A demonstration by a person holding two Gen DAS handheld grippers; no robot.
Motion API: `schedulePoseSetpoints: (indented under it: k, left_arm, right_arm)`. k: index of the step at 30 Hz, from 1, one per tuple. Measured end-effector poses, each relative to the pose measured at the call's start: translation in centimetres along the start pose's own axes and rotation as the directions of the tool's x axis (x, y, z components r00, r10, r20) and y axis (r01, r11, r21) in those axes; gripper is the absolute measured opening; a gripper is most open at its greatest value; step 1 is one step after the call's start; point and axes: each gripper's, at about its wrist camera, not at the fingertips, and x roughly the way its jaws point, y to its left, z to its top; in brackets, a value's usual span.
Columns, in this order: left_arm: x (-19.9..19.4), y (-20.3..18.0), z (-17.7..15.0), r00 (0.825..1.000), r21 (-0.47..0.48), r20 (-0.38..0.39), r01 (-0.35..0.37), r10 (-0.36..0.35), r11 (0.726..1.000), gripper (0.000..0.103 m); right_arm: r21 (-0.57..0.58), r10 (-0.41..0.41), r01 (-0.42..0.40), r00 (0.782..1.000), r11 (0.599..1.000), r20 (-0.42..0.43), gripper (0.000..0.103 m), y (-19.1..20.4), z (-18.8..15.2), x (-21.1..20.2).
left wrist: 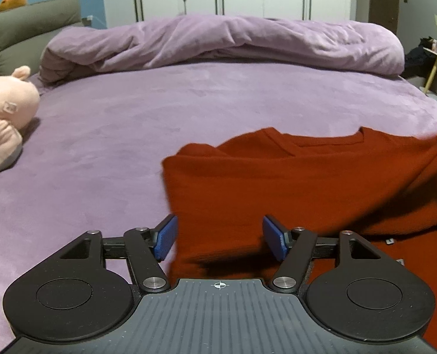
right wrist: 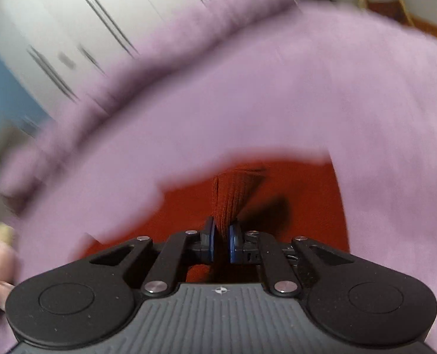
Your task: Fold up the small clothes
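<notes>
Red cloth fills the lower right of the left wrist view: a red top lies spread on the purple bed, neckline away from the camera, so its edges are reachable for folding. The left claw hovers over the near left edge of the top with its blue pads spread wide and nothing between them, probably placed to take that edge. A pink plush toy lies well apart at the left, and a bunched purple duvet sits at the far side, both clear of the work.

The right wrist view is blurred. The right claw is pressed together, pinching a raised ridge of the red top, seemingly to lift that part and carry it over. Purple bed surrounds the cloth.
</notes>
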Motion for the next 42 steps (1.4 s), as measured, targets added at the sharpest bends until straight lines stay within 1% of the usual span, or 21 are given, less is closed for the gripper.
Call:
schedulePoseSetpoints:
  k: [2,3,5,8,10,12,13,16,18,19,21,23,24,27,30,32,34,35,38,40,42]
  left_arm:
    - [0.4,0.4,0.0,1.000,-0.019,-0.016,-0.008,0.007,1.000,0.070]
    - [0.6,0.6,-0.1,1.000,-0.029,-0.026,-0.009,0.009,1.000,0.070]
    - [0.9,0.7,0.0,0.999,-0.049,-0.045,-0.008,0.006,0.999,0.070]
    - [0.9,0.8,0.3,0.998,-0.057,-0.056,-0.020,0.017,0.998,0.070]
    - [0.6,0.8,0.7,0.999,-0.044,-0.040,-0.037,0.035,0.998,0.070]
    - [0.5,0.6,1.3,0.999,-0.031,-0.024,-0.041,0.041,0.999,0.070]
    - [0.7,0.4,1.6,0.999,-0.032,-0.022,-0.037,0.036,0.999,0.070]
    - [1.3,-1.0,3.0,1.000,-0.042,-0.019,0.006,-0.007,0.999,0.070]
    - [2.0,-2.5,3.8,0.998,-0.030,-0.012,0.056,-0.057,0.998,0.071]
    - [2.7,-3.3,4.0,0.997,-0.022,-0.019,0.071,-0.071,0.997,0.071]
    - [4.2,-4.8,4.1,0.998,0.028,-0.036,0.044,-0.043,0.999,0.071]
    - [5.6,-5.8,3.7,0.997,0.103,-0.070,-0.005,0.012,0.995,0.069]
    - [6.1,-5.8,3.3,0.996,0.128,-0.089,-0.019,0.031,0.992,0.069]
    - [6.1,-4.5,2.3,0.997,0.095,-0.074,0.005,0.002,0.995,0.072]
    - [5.9,-3.6,1.8,0.998,0.081,-0.068,0.018,-0.013,0.997,0.072]
    - [5.7,-3.6,1.7,0.998,0.095,-0.064,0.015,-0.009,0.995,0.072]
    - [5.6,-3.4,1.8,0.998,0.098,-0.066,0.009,-0.002,0.995,0.072]
    - [5.5,-3.4,1.9,0.998,0.096,-0.069,0.006,0.001,0.995,0.072]
    - [5.2,-2.9,1.8,0.997,0.085,-0.075,-0.019,0.025,0.996,0.072]
    - [5.3,-2.3,1.8,0.995,0.075,-0.084,-0.048,0.054,0.996,0.072]
    - [5.5,-1.4,1.8,0.994,0.042,-0.099,-0.039,0.043,0.998,0.072]
  right_arm:
    - [-0.062,0.096,-0.090,0.990,0.994,0.103,0.008,-1.2,-0.3,-2.2]
    - [-0.090,0.086,-0.076,0.991,0.993,0.108,0.008,-1.7,-0.6,-2.5]
    - [-0.169,-0.029,0.043,0.996,0.985,0.085,0.009,-2.8,-1.4,-2.1]
    - [-0.182,-0.123,0.116,0.992,0.976,-0.030,0.015,-4.7,-2.4,-0.8]
    - [-0.154,-0.143,0.146,0.989,0.977,0.029,0.029,-4.8,-2.1,-2.3]
    - [-0.155,-0.270,0.285,0.956,0.946,0.111,0.032,-4.0,-1.7,-3.4]
    - [-0.167,-0.289,0.313,0.945,0.935,0.150,0.032,-3.4,-1.5,-4.0]
    - [-0.214,-0.156,0.181,0.979,0.960,0.128,0.032,-1.0,-1.0,-3.7]
    - [-0.297,-0.098,0.117,0.992,0.948,0.079,0.031,1.2,-1.2,-2.1]
    - [-0.332,-0.089,0.100,0.995,0.938,0.050,0.031,1.9,-1.4,-1.1]
    - [-0.366,-0.098,0.084,0.995,0.927,-0.020,0.030,2.7,-2.2,1.6]
    - [-0.394,-0.176,0.114,0.976,0.912,-0.126,0.018,2.3,-3.2,3.9]
    - [-0.409,-0.194,0.128,0.973,0.903,-0.123,0.015,2.1,-3.4,3.8]
    - [-0.418,-0.222,0.171,0.972,0.892,-0.076,0.014,0.6,-3.4,1.0]
    - [-0.401,-0.282,0.242,0.959,0.884,-0.043,0.016,-1.7,-3.4,-1.6]
    - [-0.413,-0.367,0.331,0.930,0.849,-0.007,0.024,-2.2,-4.0,-2.9]
    - [-0.406,-0.426,0.385,0.905,0.829,-0.011,0.024,-2.6,-3.9,-3.7]
    - [-0.377,-0.424,0.389,0.906,0.841,-0.011,0.024,-2.8,-3.7,-4.3]
    - [-0.325,-0.354,0.342,0.935,0.881,0.024,0.024,-2.3,-3.0,-5.0]
    - [-0.347,-0.323,0.317,0.946,0.882,0.044,0.024,-1.1,-2.9,-5.1]
    - [-0.387,-0.281,0.278,0.958,0.879,0.049,0.024,0.3,-3.1,-4.4]
